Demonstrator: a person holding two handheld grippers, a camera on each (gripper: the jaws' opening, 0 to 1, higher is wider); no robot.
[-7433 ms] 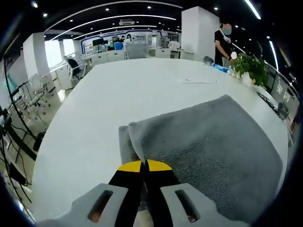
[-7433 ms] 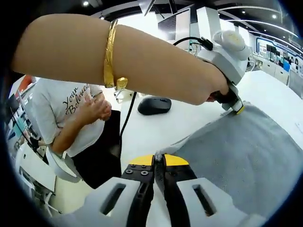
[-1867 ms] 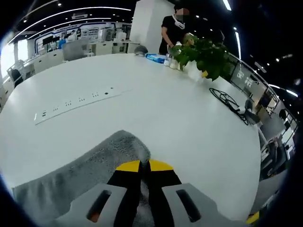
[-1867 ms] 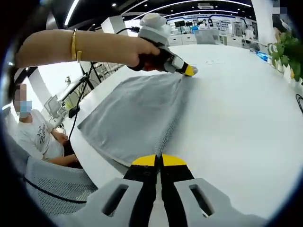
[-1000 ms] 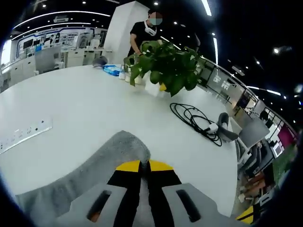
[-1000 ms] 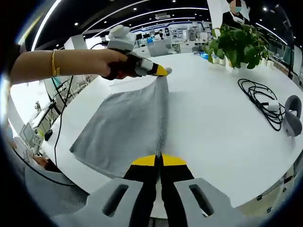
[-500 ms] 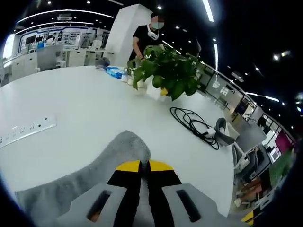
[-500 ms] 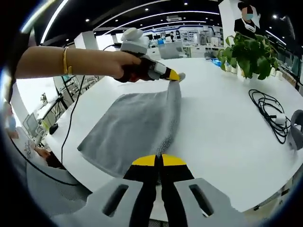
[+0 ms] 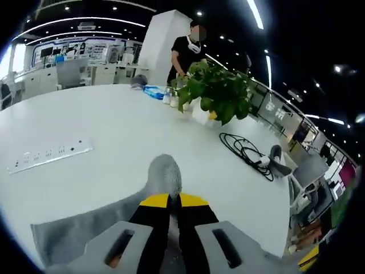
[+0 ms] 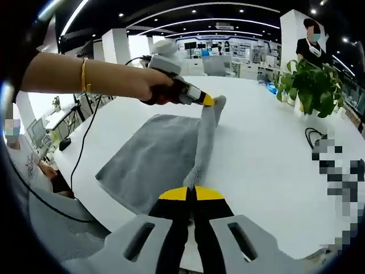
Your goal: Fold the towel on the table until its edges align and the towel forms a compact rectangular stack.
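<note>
- Towel (image 10: 159, 157): grey, lies on a broad white table (image 10: 256, 165) with a rounded edge, in a large open office with white columns and ceiling light strips.
- On the table, in the left gripper view: a potted plant (image 9: 215, 94), a coiled black cable (image 9: 245, 154) and a flat white power strip (image 9: 51, 155). A person in black (image 9: 185, 51) stands behind the plant.
- Left gripper (image 9: 173, 201): yellow-tipped jaws closed on one towel corner, which bulges up just past the tips. In the right gripper view this gripper (image 10: 208, 101) is in a hand (image 10: 151, 85) with a gold bangle, holding that corner raised above the table.
- Right gripper (image 10: 191, 194): jaws closed on the near corner of the same edge.
- Between the two grippers the held edge forms a narrow raised ridge; the rest of the cloth lies flat beside it.
- Texture: soft, nubby terry weave; table smooth and matte.
</note>
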